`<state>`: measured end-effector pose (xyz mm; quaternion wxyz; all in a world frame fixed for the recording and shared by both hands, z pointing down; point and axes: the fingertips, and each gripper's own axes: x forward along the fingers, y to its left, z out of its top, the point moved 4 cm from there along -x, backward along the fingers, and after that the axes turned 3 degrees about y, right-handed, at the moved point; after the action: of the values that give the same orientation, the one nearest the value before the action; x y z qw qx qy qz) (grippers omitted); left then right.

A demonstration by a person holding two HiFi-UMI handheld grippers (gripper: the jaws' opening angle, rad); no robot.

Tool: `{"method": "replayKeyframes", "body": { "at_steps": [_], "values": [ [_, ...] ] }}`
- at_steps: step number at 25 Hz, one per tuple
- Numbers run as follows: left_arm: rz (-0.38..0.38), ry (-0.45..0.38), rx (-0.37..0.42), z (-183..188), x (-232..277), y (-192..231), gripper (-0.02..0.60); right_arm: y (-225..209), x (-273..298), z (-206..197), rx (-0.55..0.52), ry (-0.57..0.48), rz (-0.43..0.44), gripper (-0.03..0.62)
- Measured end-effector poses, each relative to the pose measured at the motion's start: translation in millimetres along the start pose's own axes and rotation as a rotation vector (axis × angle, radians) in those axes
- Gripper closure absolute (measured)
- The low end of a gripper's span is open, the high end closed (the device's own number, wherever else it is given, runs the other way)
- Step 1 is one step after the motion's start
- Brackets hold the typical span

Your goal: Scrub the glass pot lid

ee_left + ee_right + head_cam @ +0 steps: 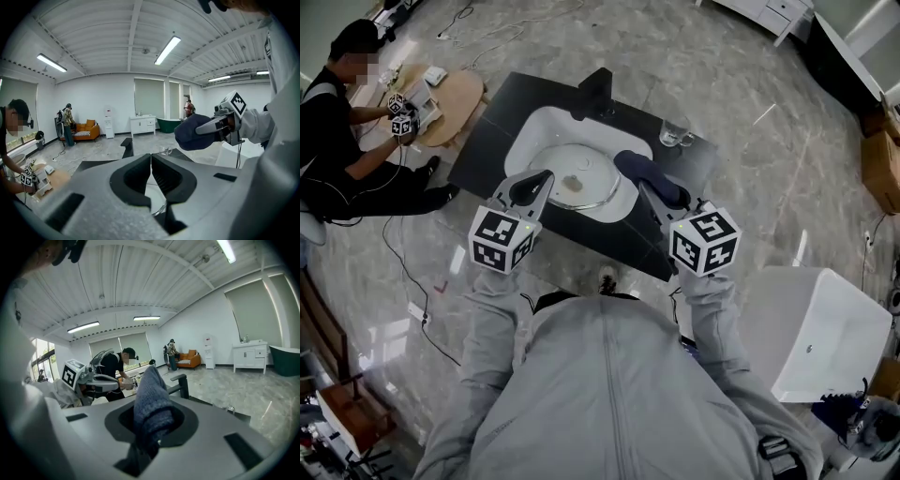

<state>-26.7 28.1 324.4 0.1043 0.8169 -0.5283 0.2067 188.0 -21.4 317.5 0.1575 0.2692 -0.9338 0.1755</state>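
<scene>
Glass pot lid lies in the table's white sink. At its 9 o'clock, the left gripper's fingers are pressed together; at 3 o'clock, the right gripper pinches a blue cloth.

Left claw closed, empty; right claw clamps a cloth.

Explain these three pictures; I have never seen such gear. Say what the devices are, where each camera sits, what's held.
A person holds a two-jaw gripper in each hand; the marker cubes belong to them. One picture looks down from the person's head; the other two ride on the grippers, looking along the jaws. Below is a black counter with a white sink, the glass pot lid lying in it. The right gripper clamps a blue cloth. The left gripper is shut, empty.
</scene>
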Motion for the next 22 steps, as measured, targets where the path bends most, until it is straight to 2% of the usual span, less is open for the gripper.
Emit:
{"method": "replayKeyframes", "body": {
  "at_steps": [6,11,18,22],
  "values": [
    [-0.015,0.014,0.006,3,19,19,0.552,-13,18,-3,0.006,0.046,-0.008,0.528],
    [-0.058,0.023,0.003,-5,37,44,0.552,-18,45,-8,0.023,0.082,-0.041,0.528],
    [-0.225,0.055,0.001,-35,69,93,0.552,-27,104,-32,0.132,0.151,-0.192,0.528],
    [-0.323,0.089,0.059,-43,90,112,0.552,-30,126,-41,0.157,0.189,-0.268,0.528]
  ]
}}
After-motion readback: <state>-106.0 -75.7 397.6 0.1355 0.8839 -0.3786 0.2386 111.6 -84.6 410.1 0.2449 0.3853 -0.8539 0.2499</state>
